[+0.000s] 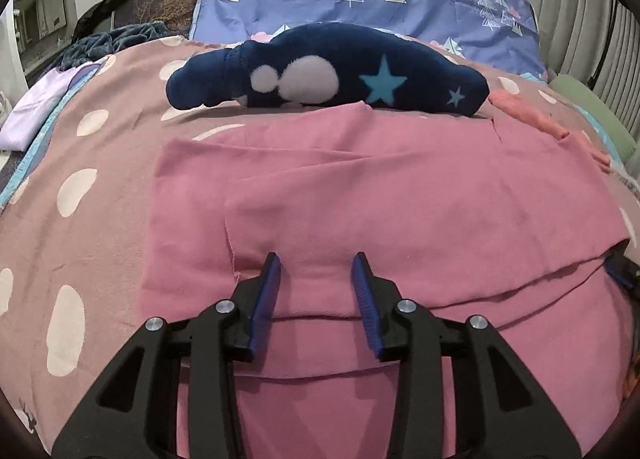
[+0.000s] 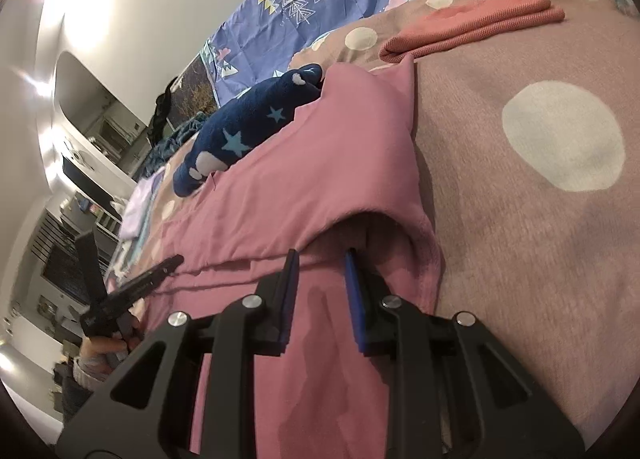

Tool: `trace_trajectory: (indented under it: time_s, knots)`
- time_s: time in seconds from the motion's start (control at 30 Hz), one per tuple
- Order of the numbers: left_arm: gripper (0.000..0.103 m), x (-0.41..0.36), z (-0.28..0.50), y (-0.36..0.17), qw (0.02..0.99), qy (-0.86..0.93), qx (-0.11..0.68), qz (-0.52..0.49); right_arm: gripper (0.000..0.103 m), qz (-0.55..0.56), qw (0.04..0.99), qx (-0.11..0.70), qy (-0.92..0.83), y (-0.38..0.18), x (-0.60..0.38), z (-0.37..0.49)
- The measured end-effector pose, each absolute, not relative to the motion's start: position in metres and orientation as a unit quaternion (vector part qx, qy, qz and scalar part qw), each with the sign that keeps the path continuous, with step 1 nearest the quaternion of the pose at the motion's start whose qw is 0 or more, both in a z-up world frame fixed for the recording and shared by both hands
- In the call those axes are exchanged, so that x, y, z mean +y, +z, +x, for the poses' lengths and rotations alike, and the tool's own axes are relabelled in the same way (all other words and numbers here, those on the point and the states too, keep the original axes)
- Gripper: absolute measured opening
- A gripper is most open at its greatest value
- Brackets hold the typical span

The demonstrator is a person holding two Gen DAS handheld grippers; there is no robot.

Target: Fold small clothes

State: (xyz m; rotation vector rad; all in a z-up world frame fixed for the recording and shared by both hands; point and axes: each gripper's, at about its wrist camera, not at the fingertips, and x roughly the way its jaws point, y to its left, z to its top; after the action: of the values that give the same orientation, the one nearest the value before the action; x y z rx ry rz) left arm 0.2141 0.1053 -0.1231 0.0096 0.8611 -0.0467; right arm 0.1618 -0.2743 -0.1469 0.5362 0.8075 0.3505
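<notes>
Pink cotton garment [image 1: 360, 187] lies spread flat on the polka-dot bed [image 1: 80, 163] near the navy star plushie [image 1: 332, 75], with left gripper [image 1: 316, 263] and right gripper [image 2: 318, 255] fingers spread wide and holding nothing, probably lining up on its near hem for a fold.

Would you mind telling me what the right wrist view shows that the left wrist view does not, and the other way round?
Only the right wrist view shows the left gripper from the side, open above the pink garment, and the raised pocket of fabric ahead of the right gripper.

Only the left wrist view shows the garment's folded left edge and the lilac cloth.

Both share the pink garment, the navy star plush, the coral folded cloth and the spotted bedspread.
</notes>
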Motion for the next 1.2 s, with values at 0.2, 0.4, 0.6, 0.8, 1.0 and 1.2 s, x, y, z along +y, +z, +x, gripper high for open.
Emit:
trace_trajectory:
  time_s: [0.2, 0.4, 0.6, 0.8, 1.0, 1.2]
  knots:
    - [0.04, 0.097, 0.213, -0.123, 0.909, -0.006, 0.416, 0.039, 0.032, 0.255, 0.885, 0.333, 0.201, -0.091, -0.293, 0.161]
    - [0.04, 0.098, 0.213, -0.124, 0.909, -0.007, 0.415, 0.037, 0.031, 0.215, 0.905, 0.361, 0.066, -0.074, -0.343, 0.248]
    - [0.04, 0.099, 0.214, -0.124, 0.909, -0.008, 0.415, 0.036, 0.04, 0.197, 0.873, 0.436, 0.1, -0.101, -0.322, 0.294]
    - [0.04, 0.098, 0.214, -0.124, 0.909, -0.008, 0.415, 0.035, 0.046, 0.11, 0.875, 0.458, 0.113, -0.121, -0.274, 0.296]
    - [0.04, 0.099, 0.213, -0.124, 0.909, -0.01, 0.415, 0.031, 0.0, 0.169, 0.905, 0.384, 0.071, -0.091, -0.309, 0.285]
    - [0.041, 0.099, 0.213, -0.124, 0.909, -0.01, 0.415, 0.031, 0.0, 0.239, 0.894, 0.375, 0.048, -0.082, -0.367, 0.278]
